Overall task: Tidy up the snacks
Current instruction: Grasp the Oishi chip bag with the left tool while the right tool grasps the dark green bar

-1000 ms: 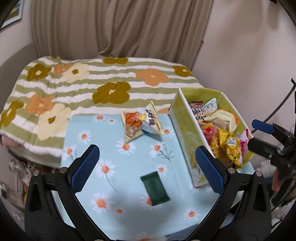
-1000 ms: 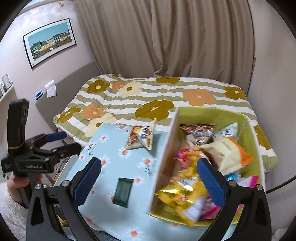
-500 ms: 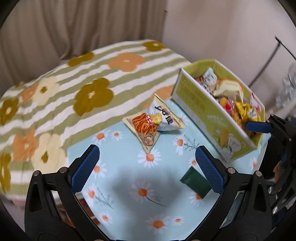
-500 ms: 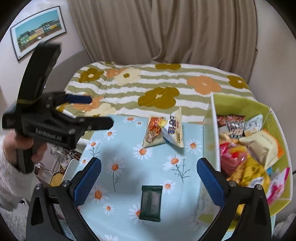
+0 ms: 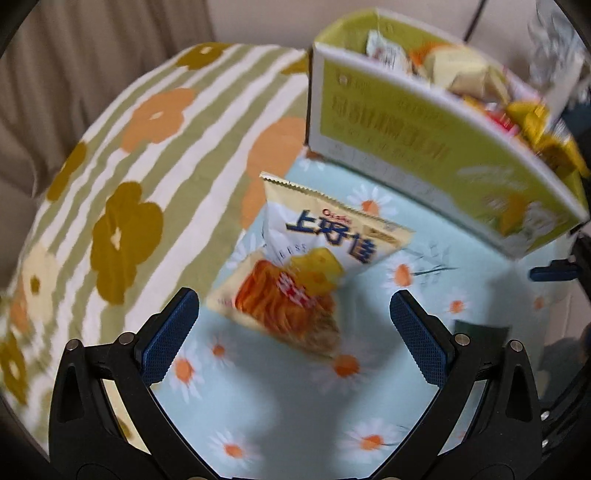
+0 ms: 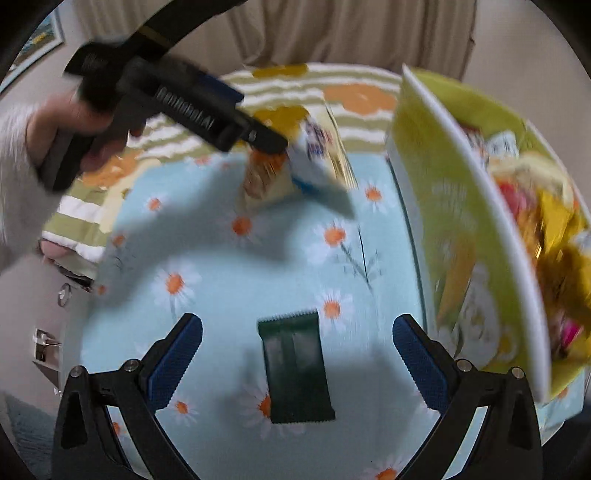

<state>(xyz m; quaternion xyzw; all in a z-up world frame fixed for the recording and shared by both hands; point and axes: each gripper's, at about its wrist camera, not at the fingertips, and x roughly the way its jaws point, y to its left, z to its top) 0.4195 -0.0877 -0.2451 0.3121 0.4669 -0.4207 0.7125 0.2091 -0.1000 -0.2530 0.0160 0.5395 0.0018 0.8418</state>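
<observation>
A cream and white chip bag (image 5: 314, 266) lies on the light blue daisy tablecloth (image 5: 280, 413). My left gripper (image 5: 293, 297) hovers open just in front of it, one finger on either side of its near corner. A flat dark green packet (image 6: 295, 365) lies right between the open fingers of my right gripper (image 6: 297, 321), which is low over the table. The green snack box (image 6: 461, 221) stands to the right, filled with several packets. In the right wrist view the left gripper (image 6: 255, 122) reaches over the chip bag (image 6: 314, 166), held by a hand (image 6: 74, 122).
A bed with a green-striped flowered blanket (image 5: 140, 155) borders the table's far and left sides. Beige curtains (image 6: 351, 33) hang behind it. The snack box (image 5: 424, 140) stands along the table's right edge. The green packet (image 5: 480, 330) also shows low at the right.
Both grippers have dropped lower and moved forward. The left one has closed in on the chip bag, the right one on the dark green packet. Both stay open.
</observation>
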